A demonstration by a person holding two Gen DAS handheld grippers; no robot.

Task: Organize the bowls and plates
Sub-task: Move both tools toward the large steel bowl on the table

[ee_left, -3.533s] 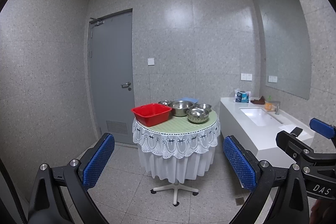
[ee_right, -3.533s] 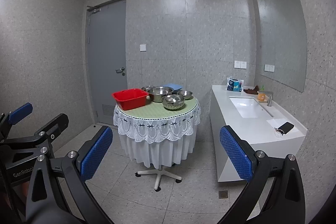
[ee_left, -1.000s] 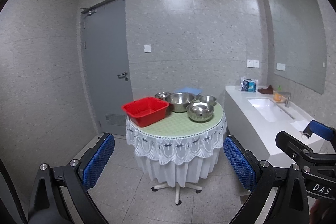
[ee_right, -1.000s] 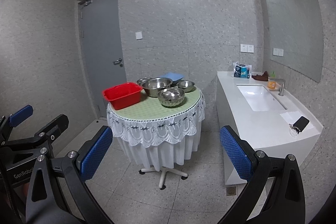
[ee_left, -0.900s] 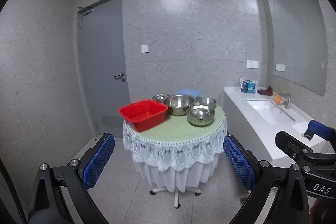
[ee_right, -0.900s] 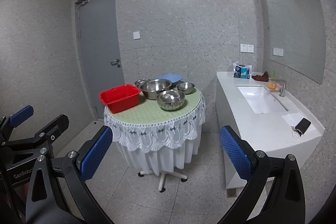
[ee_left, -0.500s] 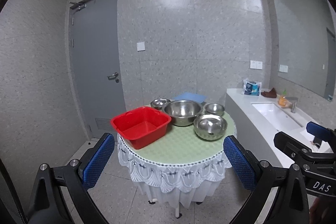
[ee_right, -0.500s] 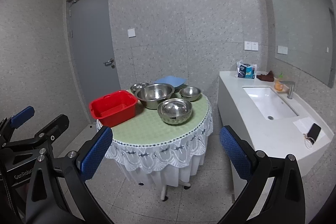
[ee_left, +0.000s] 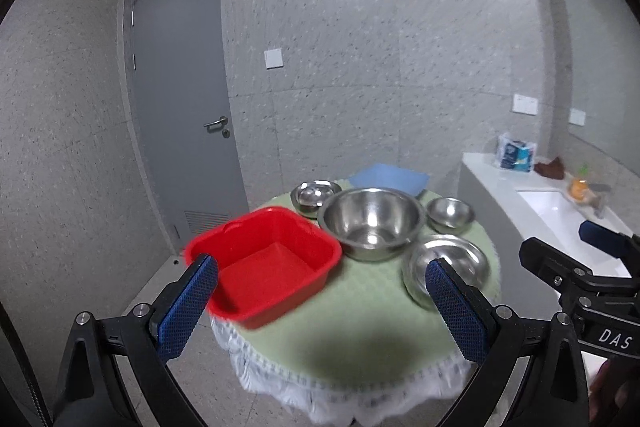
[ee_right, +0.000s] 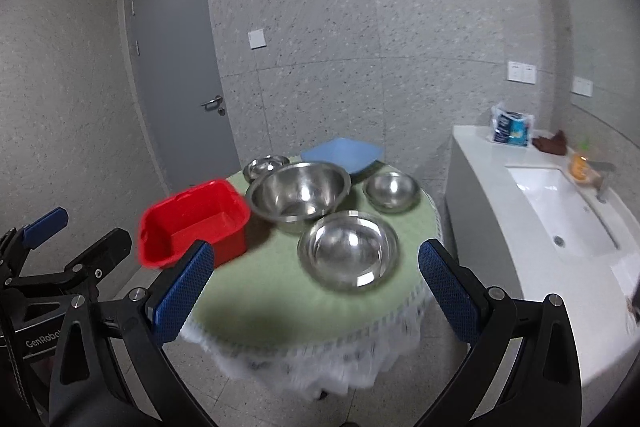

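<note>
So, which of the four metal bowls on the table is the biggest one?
The deep bowl in the middle, right beside the red tub. It is clearly wider and taller than the other three around it.

Bowls: shiny metal, mirror-smooth, four ahead of the tongs.
Tub: glossy red plastic.
Tray: matt blue plastic, behind the bowls.
Tablecloth: pale green textured cloth, white lace edge.
Counter: smooth glossy white.
Tong pads: blue, dimpled, rubbery.
</note>
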